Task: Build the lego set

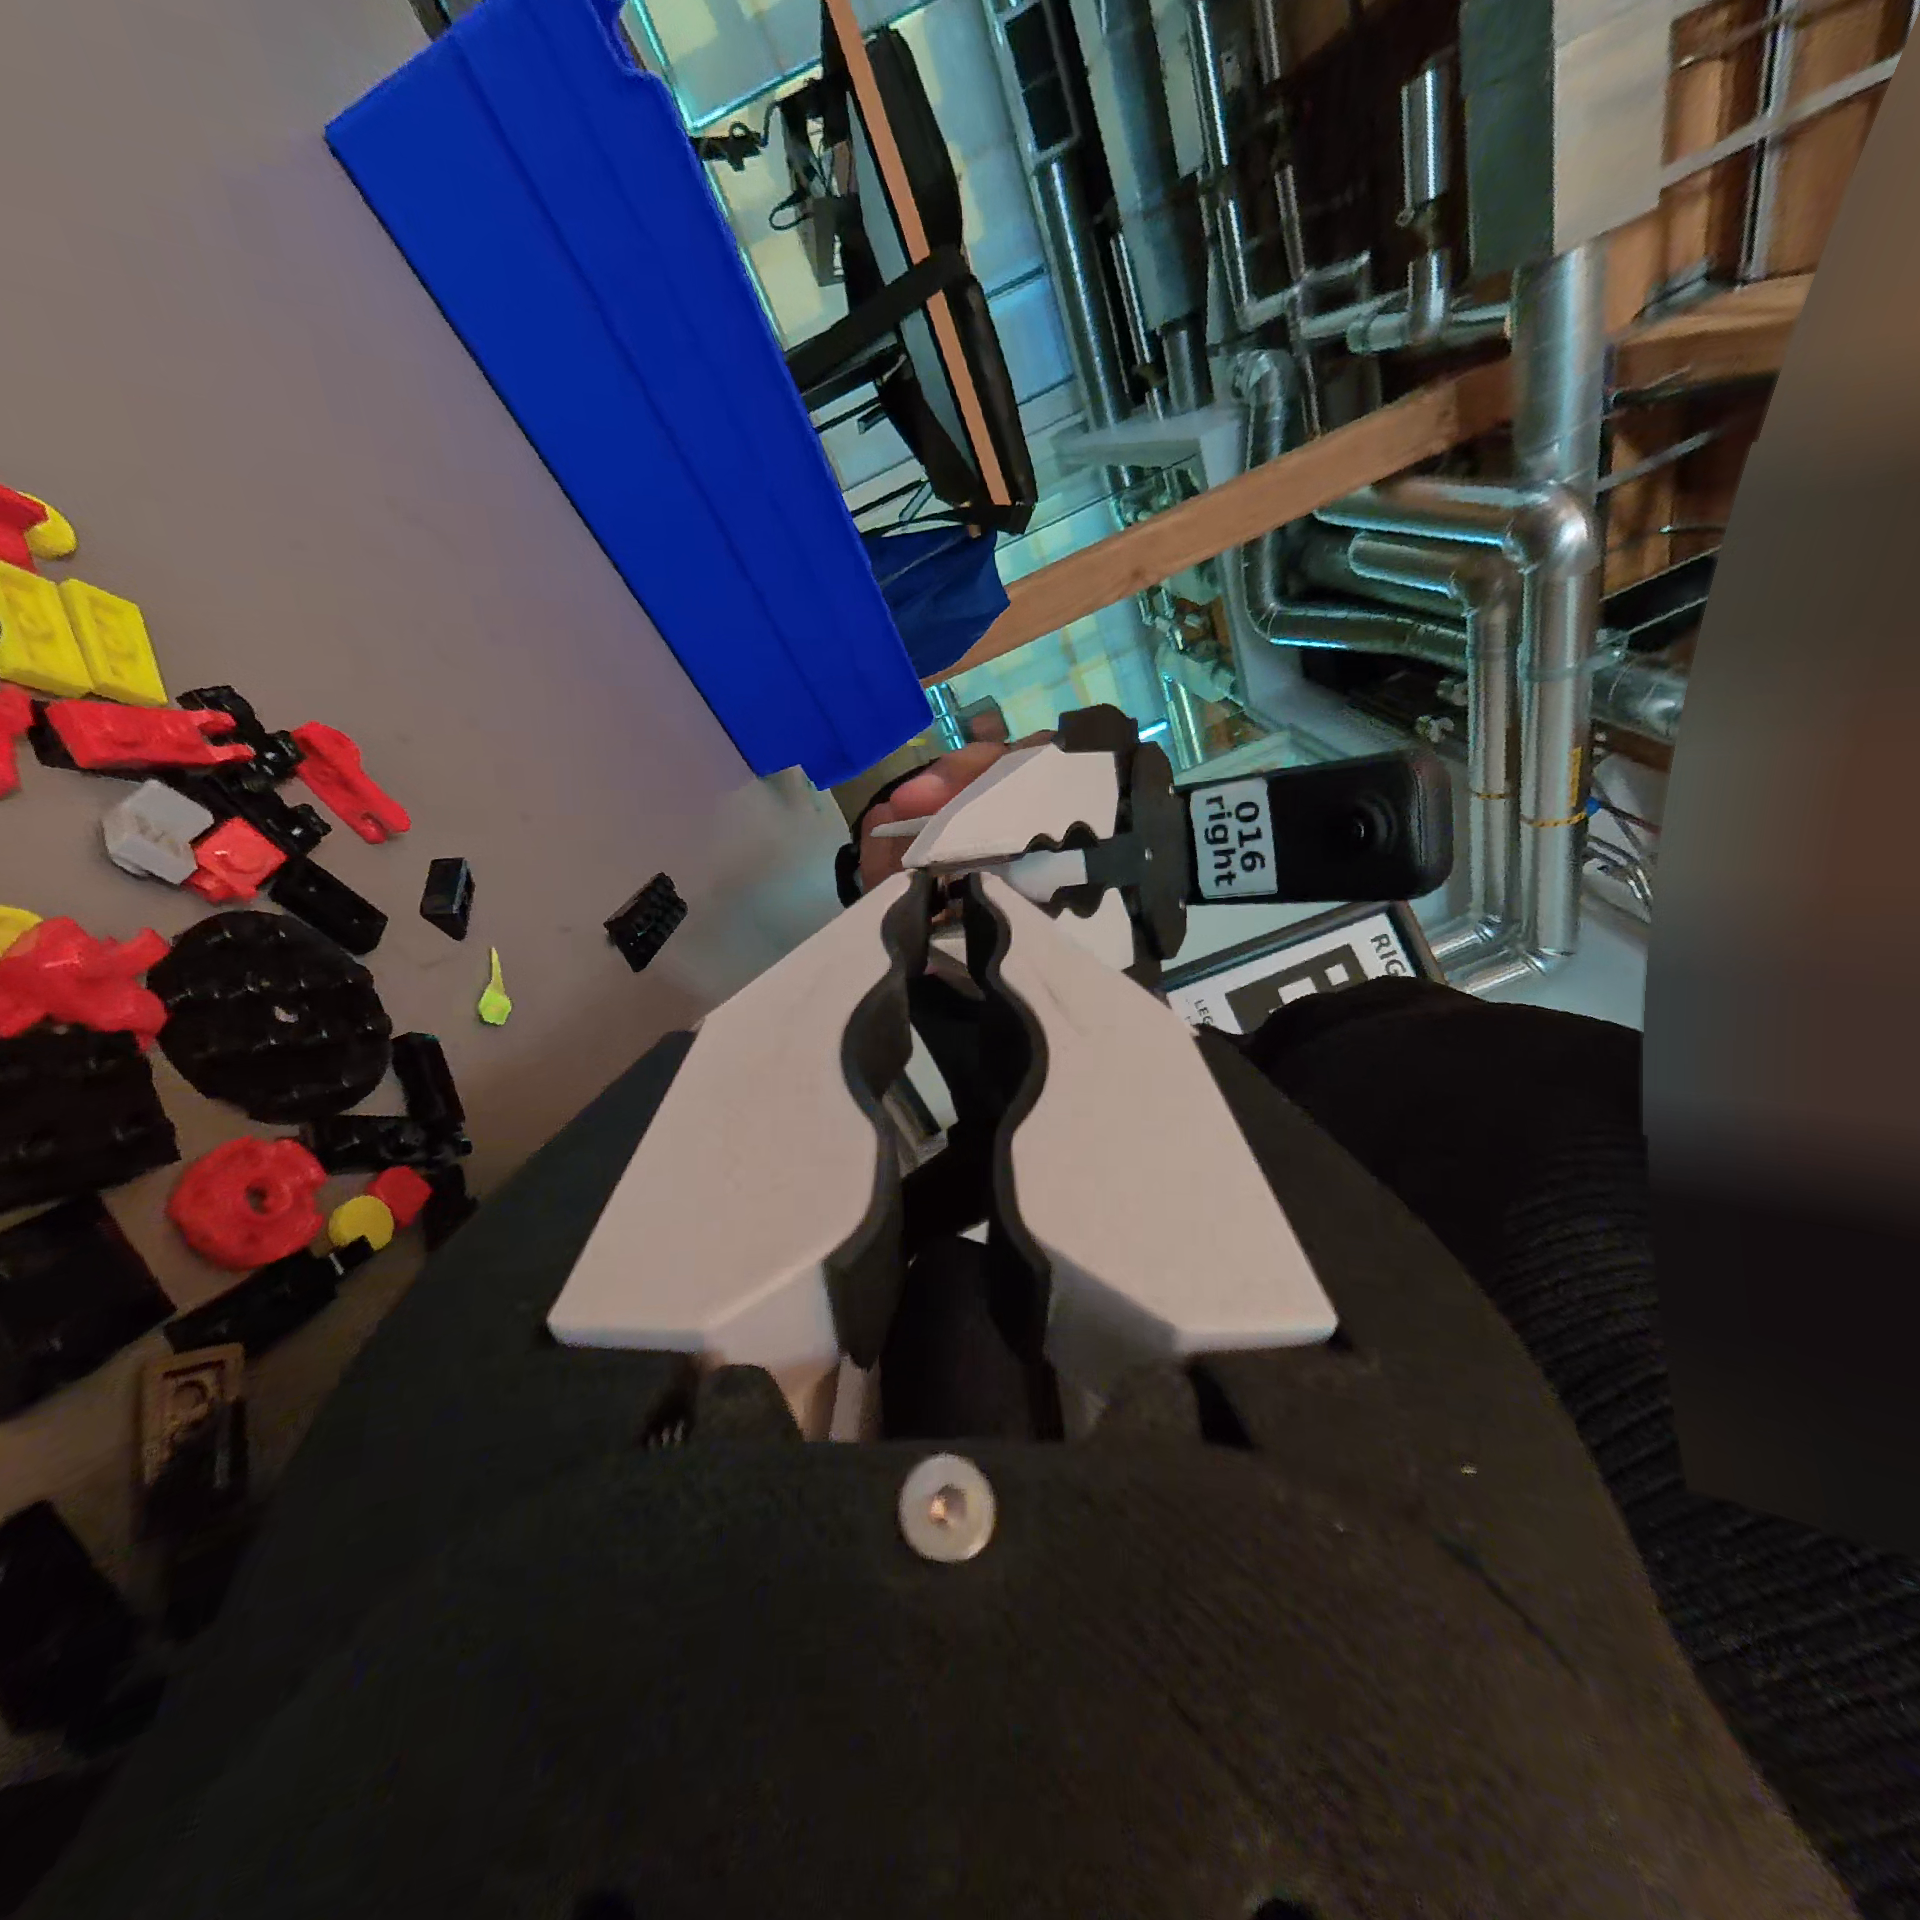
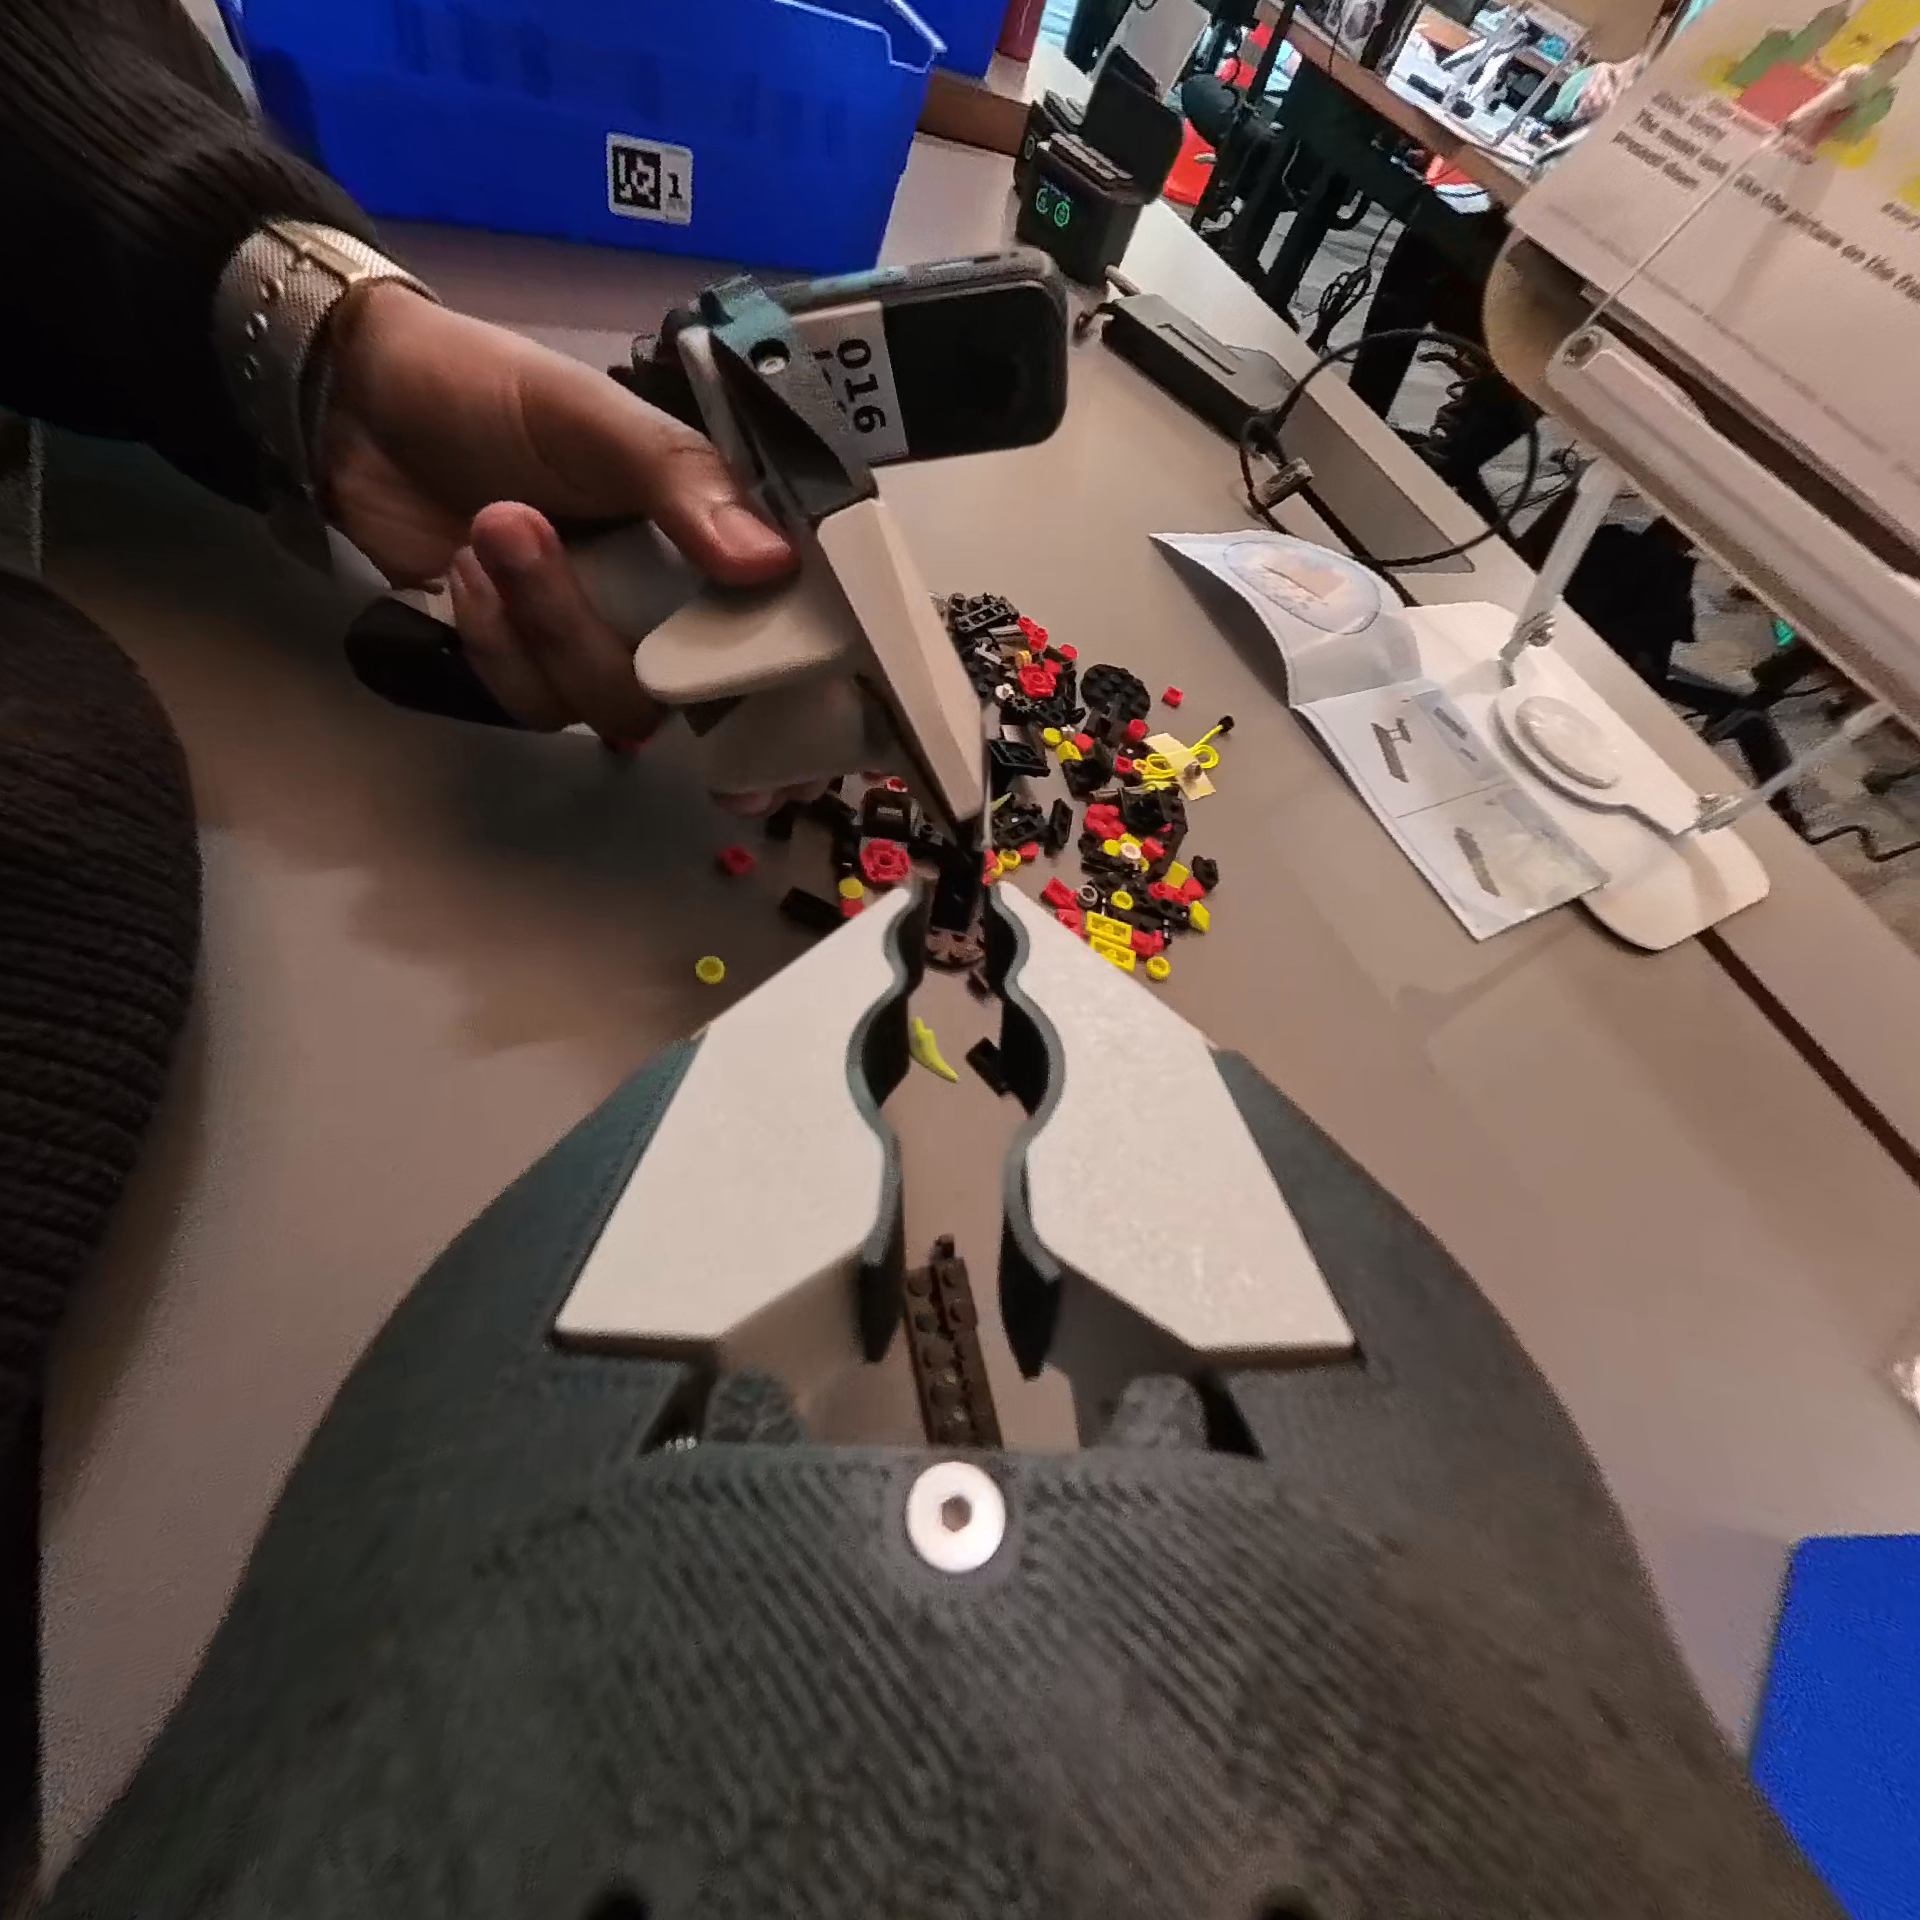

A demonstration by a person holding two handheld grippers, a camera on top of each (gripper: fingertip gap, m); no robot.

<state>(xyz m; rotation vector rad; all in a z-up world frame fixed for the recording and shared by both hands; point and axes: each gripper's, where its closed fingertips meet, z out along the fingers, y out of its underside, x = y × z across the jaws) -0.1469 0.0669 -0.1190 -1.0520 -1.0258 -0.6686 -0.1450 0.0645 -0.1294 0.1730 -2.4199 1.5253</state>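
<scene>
Grey table [image 2: 1351,1195], two grippers tip-to-tip.

Bare table [image 2: 416,935] is seen at the left and lower left of the right wrist frame, up to a lone yellow stud [image 2: 710,969]. The centre is blocked by the brick pile [image 2: 1091,810], with the left gripper [image 2: 971,821] slanting down onto its near edge and the hand [image 2: 520,488] filling the space above left. The upper left is closed off by a blue bin [image 2: 582,114]. At the right, the way is taken up by a booklet [image 2: 1403,717] and a white stand base [image 2: 1621,800]. A clear strip of table is left between pile and booklet. At the lower right edge a blue object [image 2: 1839,1704] intrudes.
</scene>
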